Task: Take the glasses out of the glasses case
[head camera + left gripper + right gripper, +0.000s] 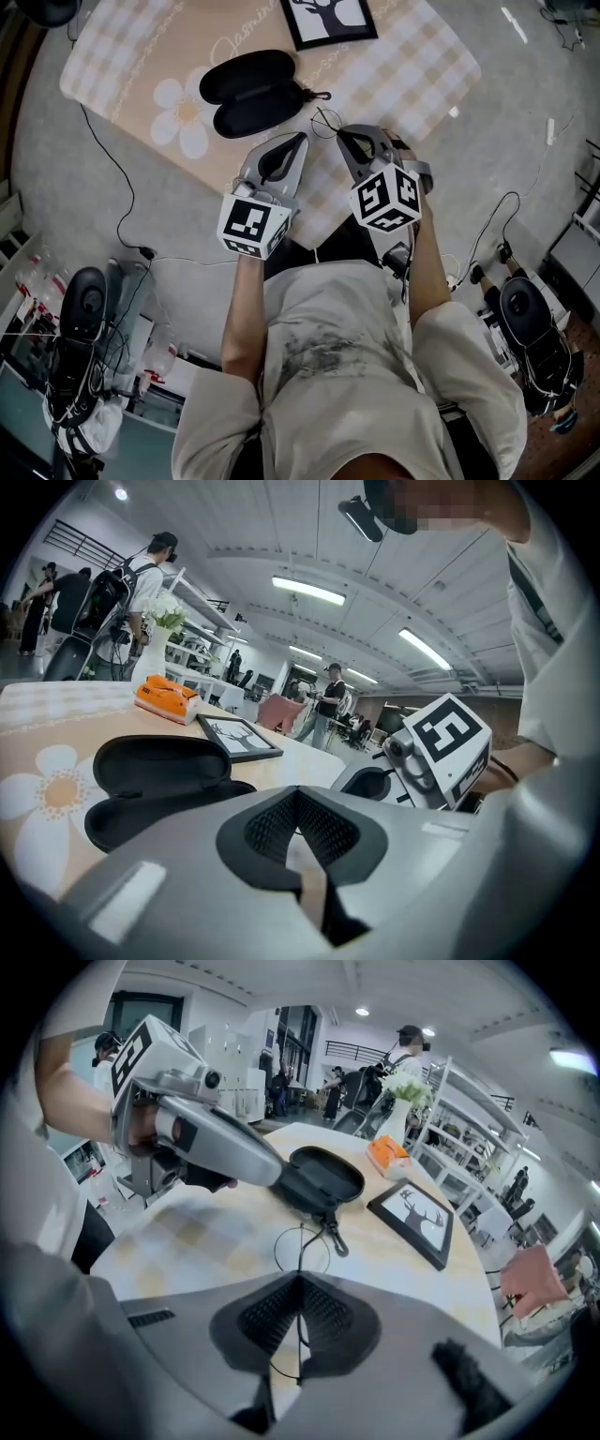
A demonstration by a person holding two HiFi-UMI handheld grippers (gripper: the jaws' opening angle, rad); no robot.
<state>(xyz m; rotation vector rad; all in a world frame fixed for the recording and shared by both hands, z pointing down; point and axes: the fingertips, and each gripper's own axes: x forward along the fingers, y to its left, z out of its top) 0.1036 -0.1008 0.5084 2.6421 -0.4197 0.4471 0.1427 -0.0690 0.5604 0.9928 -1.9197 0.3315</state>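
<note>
Glasses (300,1249) between fingers (265,1312) of forward-pointing right gripper (299,1284)

A grey floor (525,141) spreads around a table (412,66) covered in a beige checked cloth printed with a white flower (cursive lettering runs beside it). Black cables (130,195) trail across the floor. Overhead, long strip lights (309,590) glow along a pale ribbed ceiling (234,517). White open shelves (202,607) line one side of the room, a vase of white flowers (155,644) stands at the table's far end, and people (328,694) stand well beyond it in the open hall
</note>
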